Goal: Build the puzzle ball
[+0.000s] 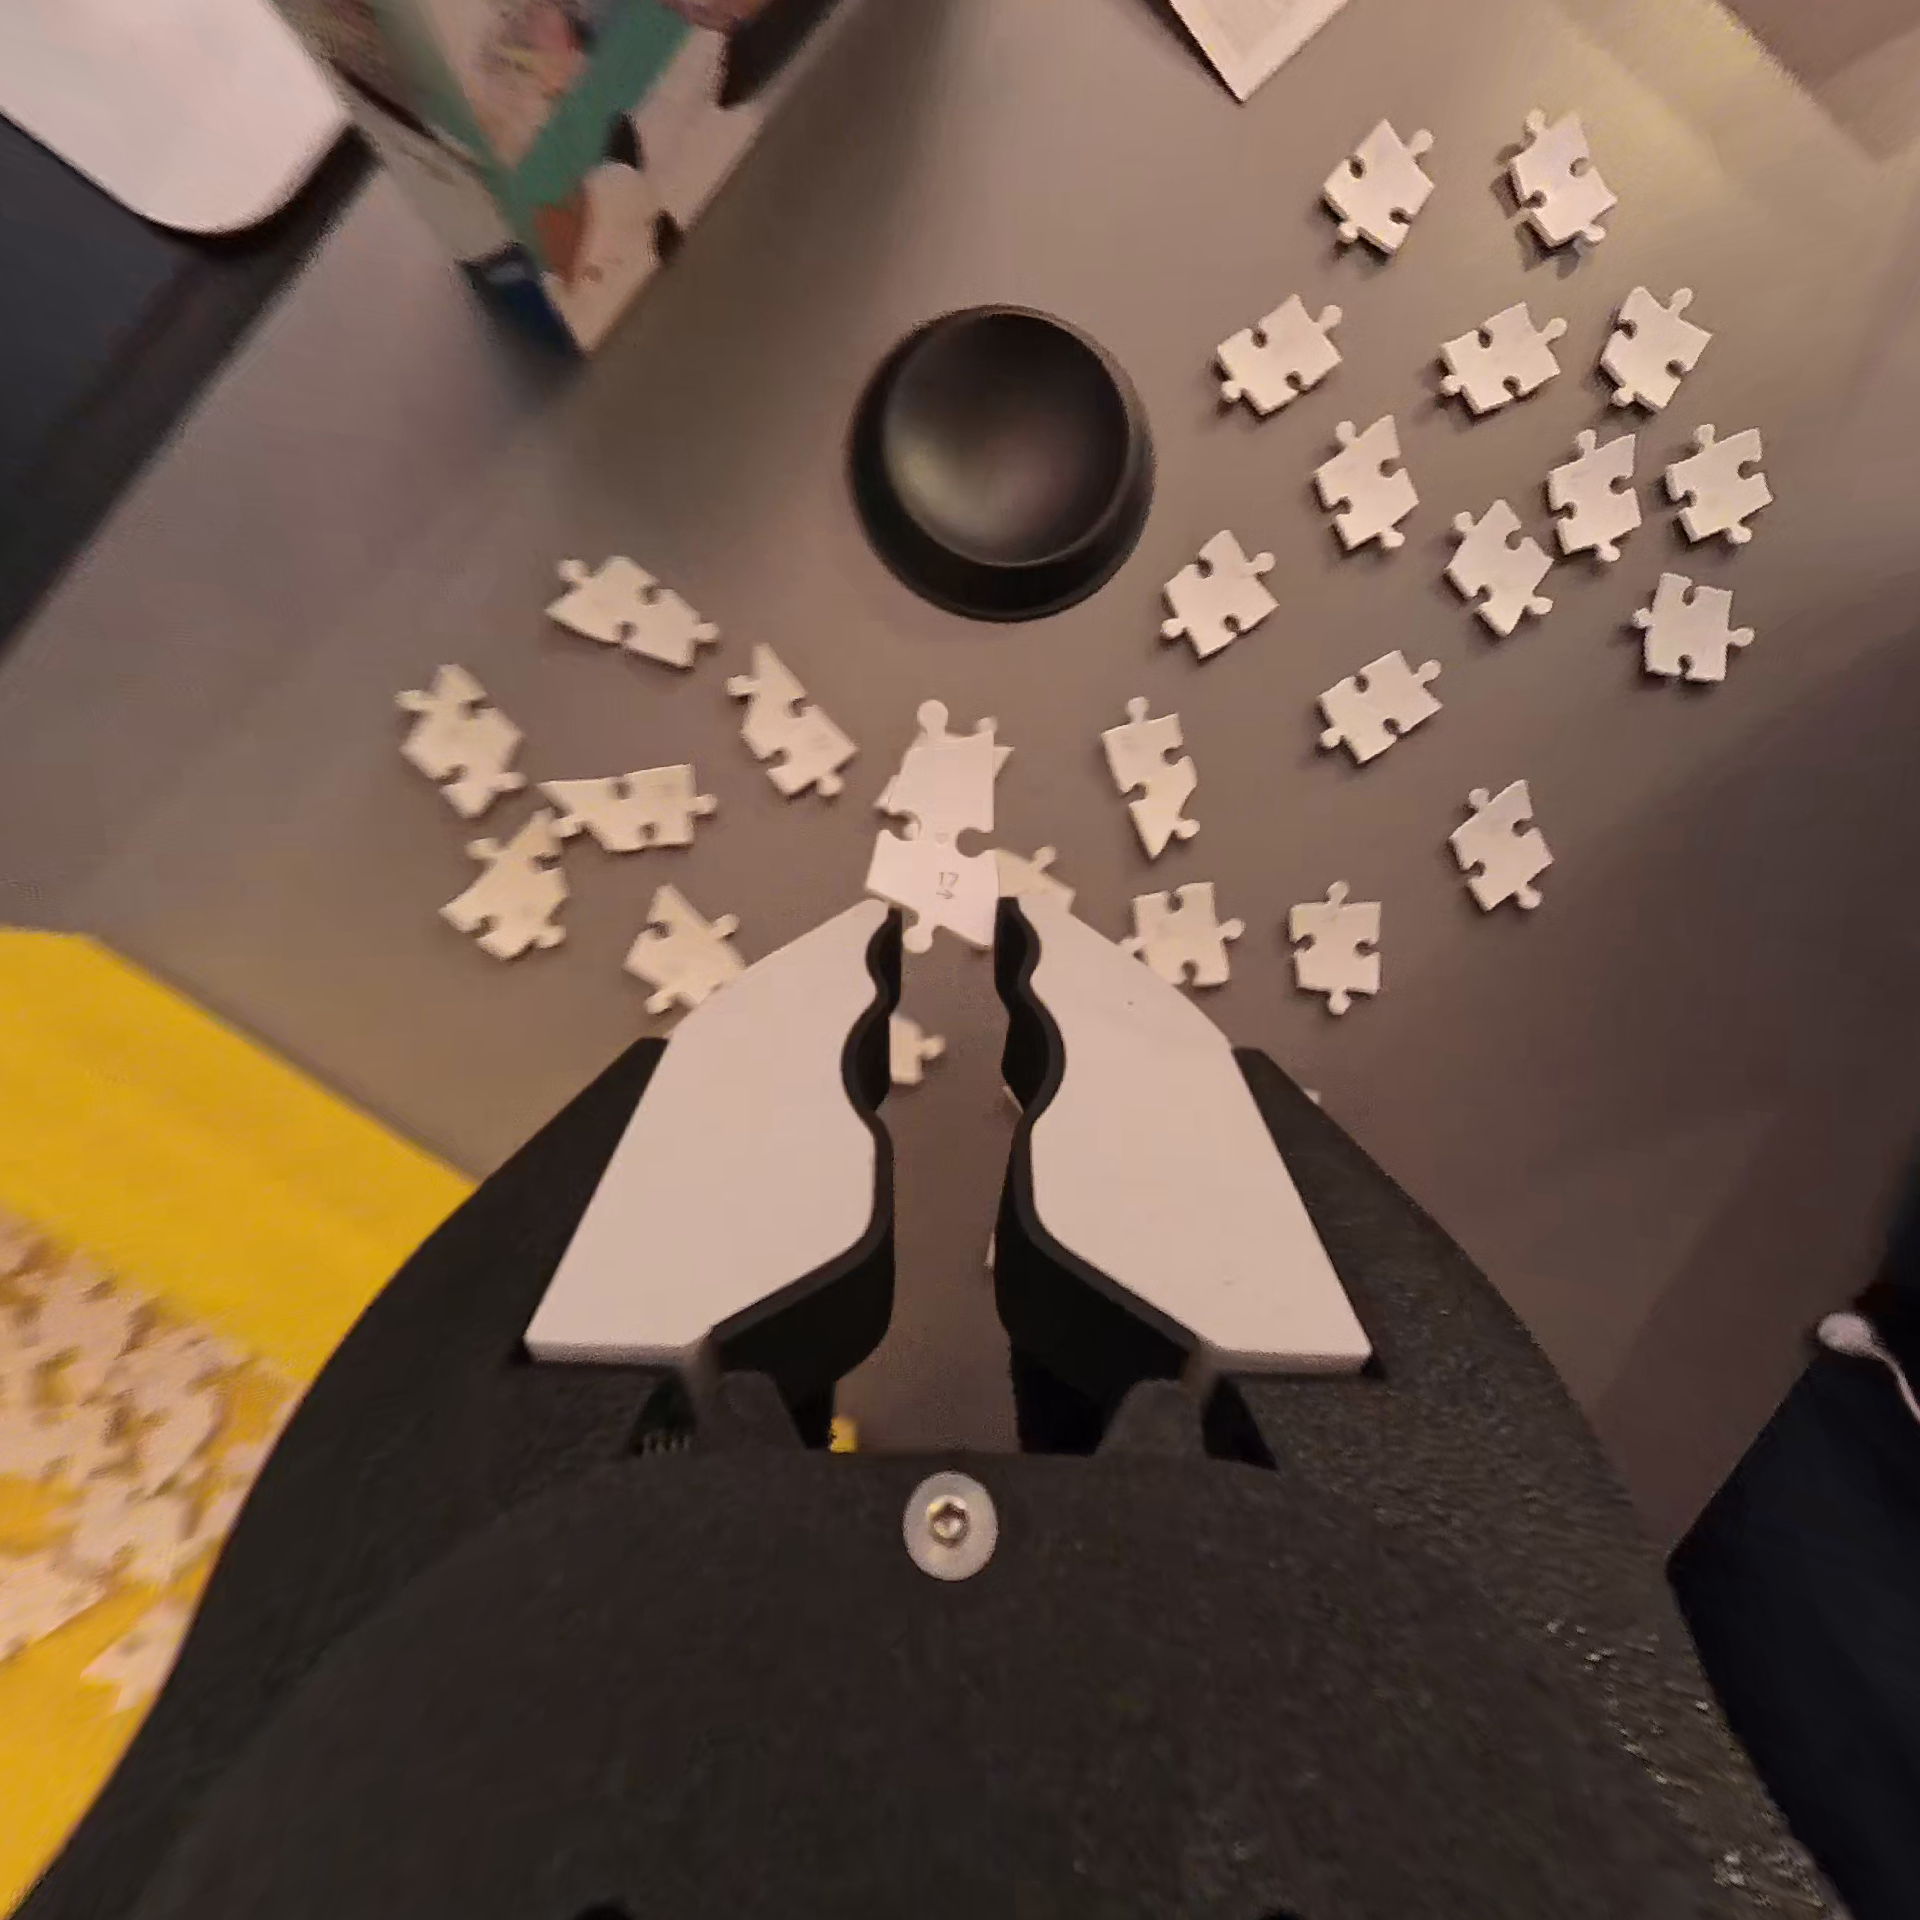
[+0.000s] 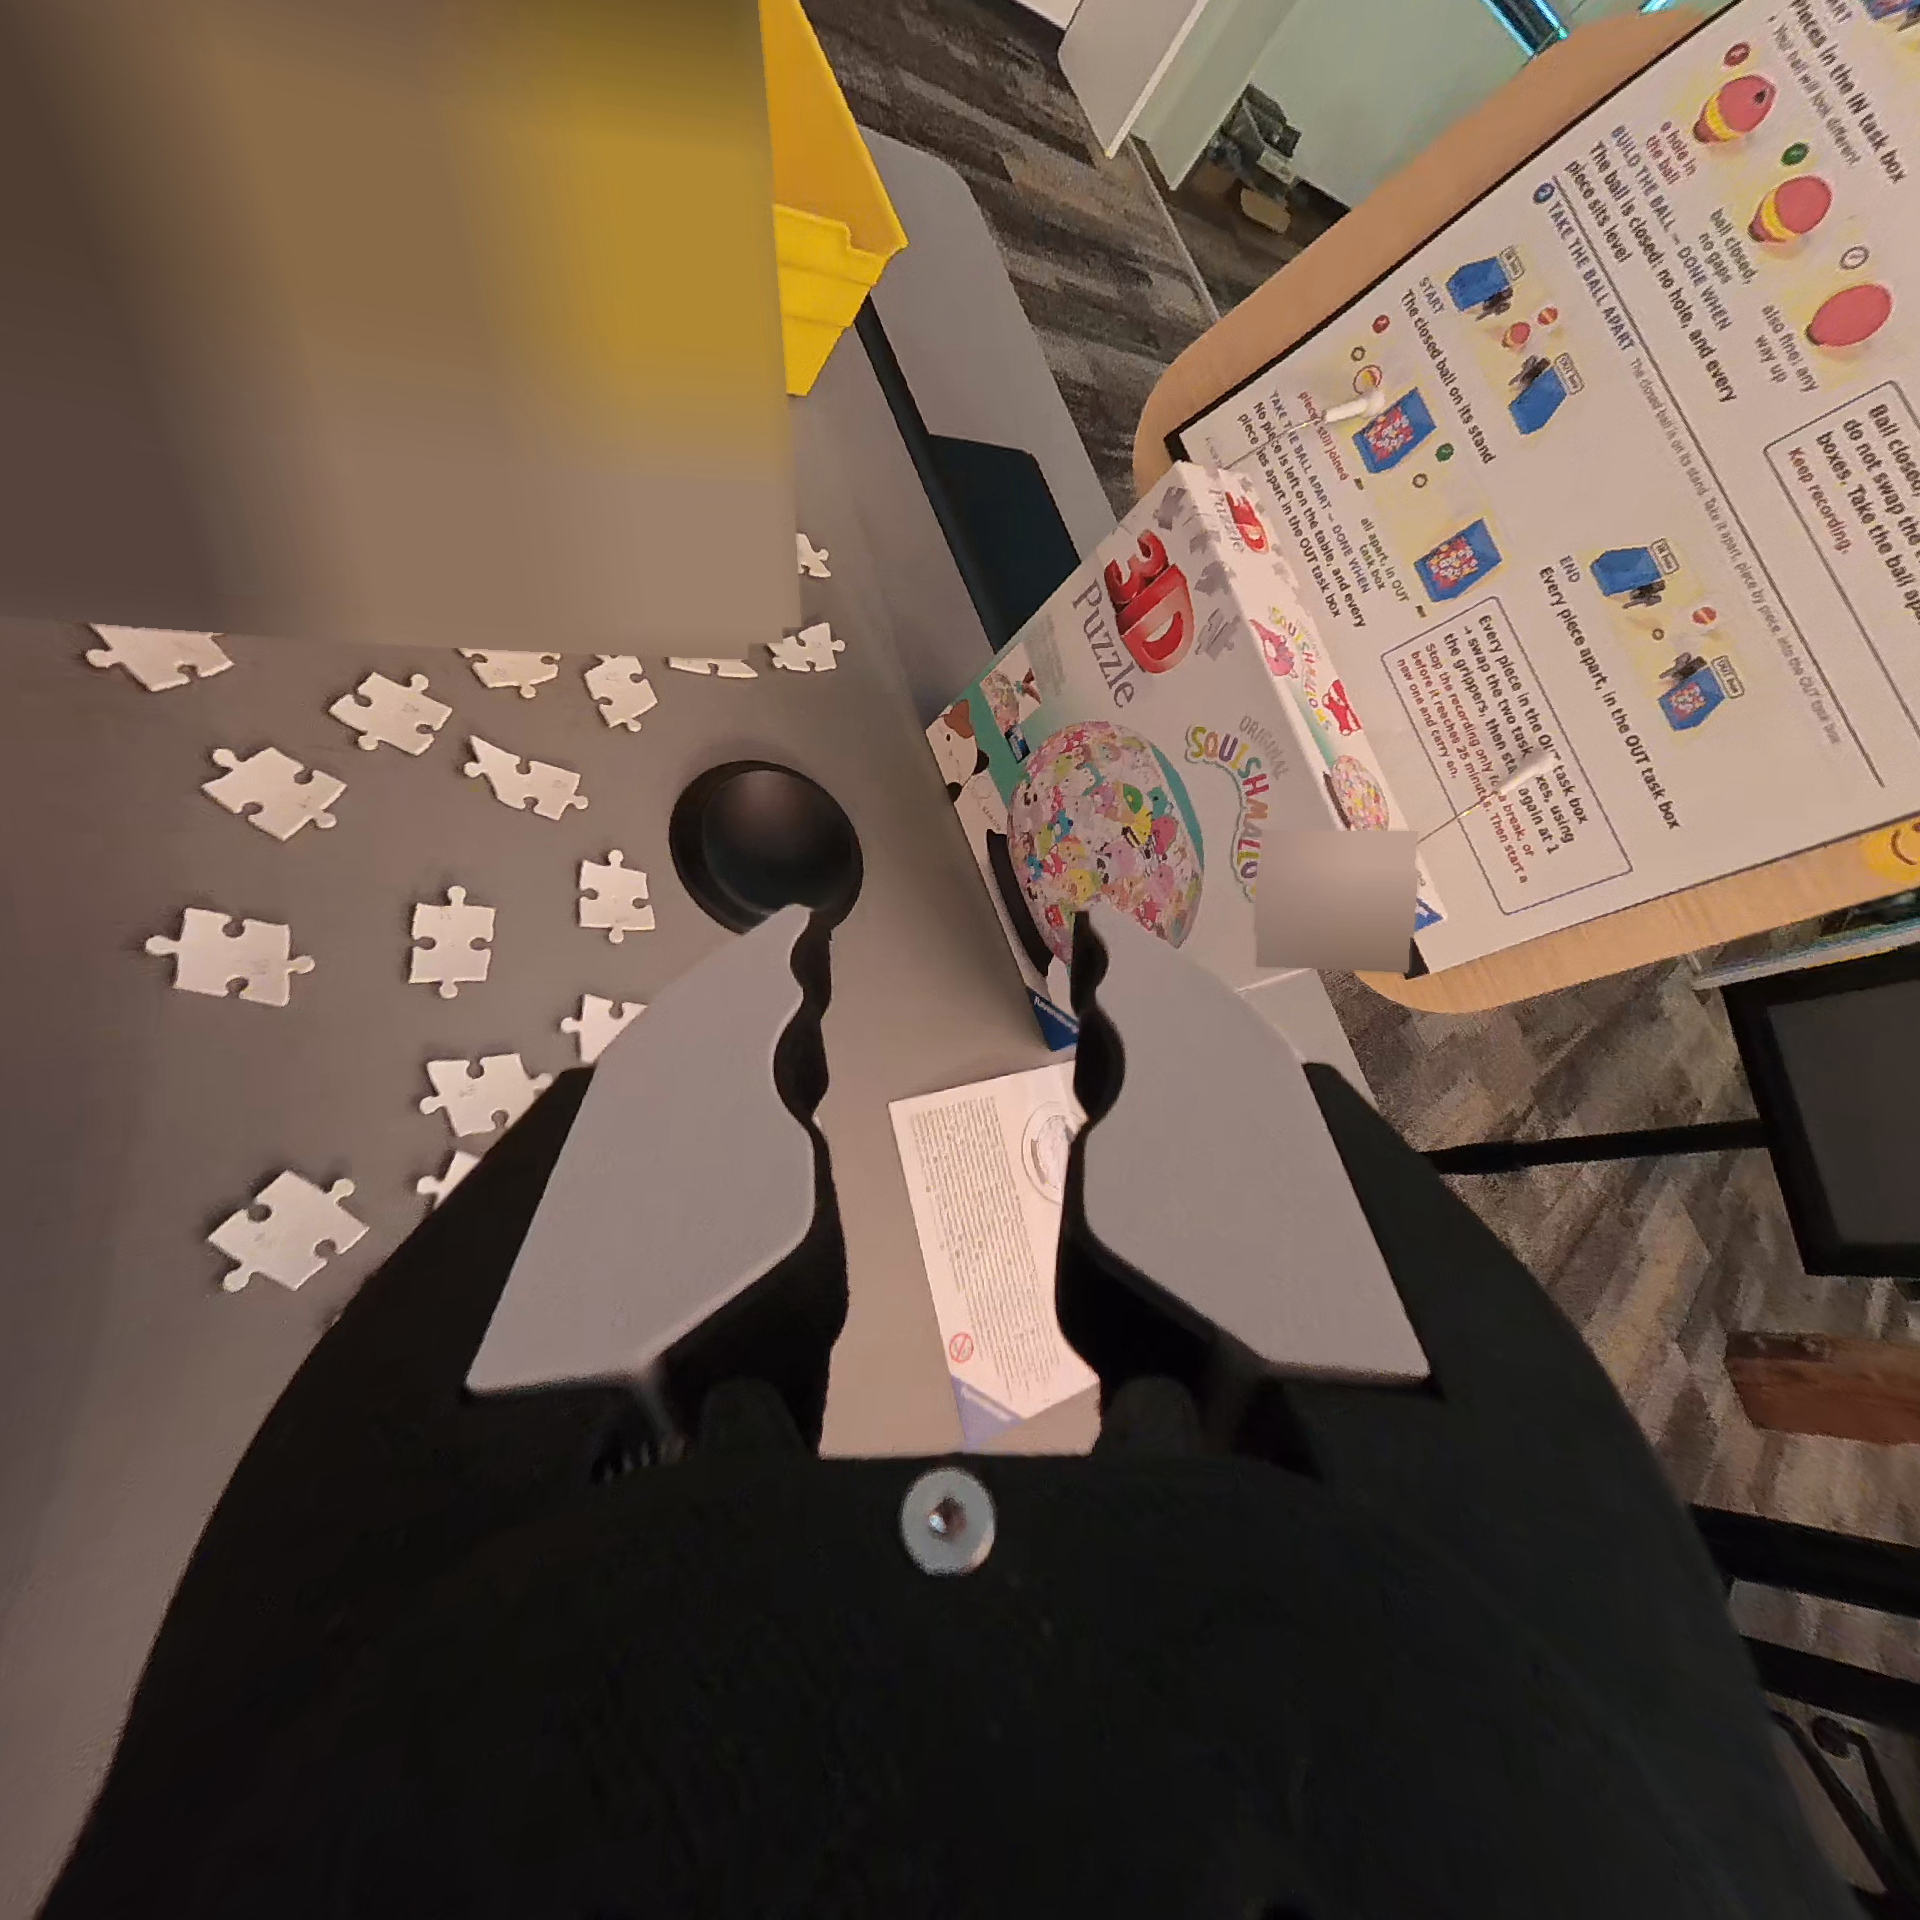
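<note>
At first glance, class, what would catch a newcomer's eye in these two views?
Probably the left gripper, holding two joined white pieces at its fingertips above the grey table. Around it, loose white puzzle pieces lie scattered face down, with a round black stand in their midst. In the right wrist view, the open, empty right gripper points toward the colourful puzzle box at the table's edge.

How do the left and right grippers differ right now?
The left gripper pinches a pair of joined white puzzle pieces at its fingertips; the right gripper holds nothing.
The left's fingers stand close together, the right's wider apart.
The left points at the loose pieces and the black stand; the right points toward the puzzle box and a leaflet.
Both have grey fingers on black bodies.
</note>
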Demonstrator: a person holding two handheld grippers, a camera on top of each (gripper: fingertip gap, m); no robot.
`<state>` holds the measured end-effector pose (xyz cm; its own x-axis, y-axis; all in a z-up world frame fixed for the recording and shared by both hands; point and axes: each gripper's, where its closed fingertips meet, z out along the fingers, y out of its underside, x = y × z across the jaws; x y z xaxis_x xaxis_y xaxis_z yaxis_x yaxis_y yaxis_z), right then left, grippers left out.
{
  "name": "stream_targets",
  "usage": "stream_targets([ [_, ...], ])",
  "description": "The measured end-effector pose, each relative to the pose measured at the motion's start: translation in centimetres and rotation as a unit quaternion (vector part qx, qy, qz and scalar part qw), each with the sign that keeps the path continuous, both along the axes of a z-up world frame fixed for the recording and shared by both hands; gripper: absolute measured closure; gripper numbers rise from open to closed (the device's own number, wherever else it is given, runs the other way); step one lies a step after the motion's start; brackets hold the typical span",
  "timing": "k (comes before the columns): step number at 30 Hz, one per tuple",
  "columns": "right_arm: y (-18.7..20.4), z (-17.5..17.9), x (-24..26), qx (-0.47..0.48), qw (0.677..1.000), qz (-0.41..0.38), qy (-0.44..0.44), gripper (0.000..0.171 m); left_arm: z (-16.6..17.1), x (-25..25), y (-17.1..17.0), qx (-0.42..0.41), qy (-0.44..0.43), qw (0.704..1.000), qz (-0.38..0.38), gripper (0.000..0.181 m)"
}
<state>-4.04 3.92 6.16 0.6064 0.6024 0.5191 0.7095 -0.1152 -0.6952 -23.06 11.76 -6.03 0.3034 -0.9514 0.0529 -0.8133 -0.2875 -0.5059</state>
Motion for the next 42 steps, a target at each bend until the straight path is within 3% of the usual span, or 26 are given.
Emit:
stream_targets([
  [3,-0.9,0.6,0.5,0.000,1.000,0.004,0.010,0.126,-3.2,2.0,-0.6,-0.013,0.037,0.999,0.015,0.164],
  [9,-1.8,0.8,1.9,-0.010,0.999,0.003,0.031,0.126,-6.9,5.6,2.7,-0.042,0.028,0.990,0.131,0.164],
  [13,-2.0,0.8,2.6,-0.012,0.999,0.004,0.041,0.126,-8.1,6.8,3.8,-0.059,0.012,0.978,0.200,0.165],
  [20,-2.3,0.7,3.5,-0.021,0.998,0.009,0.060,0.126,-9.1,6.3,4.5,-0.004,0.055,0.971,0.234,0.164],
  [24,-2.6,0.8,3.8,-0.020,0.997,0.011,0.068,0.126,-8.1,6.9,3.8,-0.014,0.028,0.973,0.229,0.158],
  [28,-2.8,1.2,3.9,-0.011,0.997,0.012,0.074,0.126,-3.2,6.9,3.1,-0.018,-0.082,0.972,0.221,0.148],
  [32,-2.7,2.0,4.0,0.008,0.997,0.008,0.080,0.126,4.1,1.8,3.3,0.045,-0.154,0.965,0.207,0.144],
  [35,-2.4,3.0,3.7,0.033,0.995,0.008,0.096,0.125,7.2,-6.3,5.0,0.101,-0.118,0.961,0.227,0.136],
  [39,-2.0,4.5,2.7,0.062,0.989,0.017,0.130,0.126,5.9,-16.3,7.9,0.094,-0.009,0.964,0.250,0.135],
  [42,-1.5,4.8,1.8,0.067,0.987,0.019,0.142,0.126,2.7,-19.3,9.6,0.044,0.056,0.972,0.226,0.142],
])
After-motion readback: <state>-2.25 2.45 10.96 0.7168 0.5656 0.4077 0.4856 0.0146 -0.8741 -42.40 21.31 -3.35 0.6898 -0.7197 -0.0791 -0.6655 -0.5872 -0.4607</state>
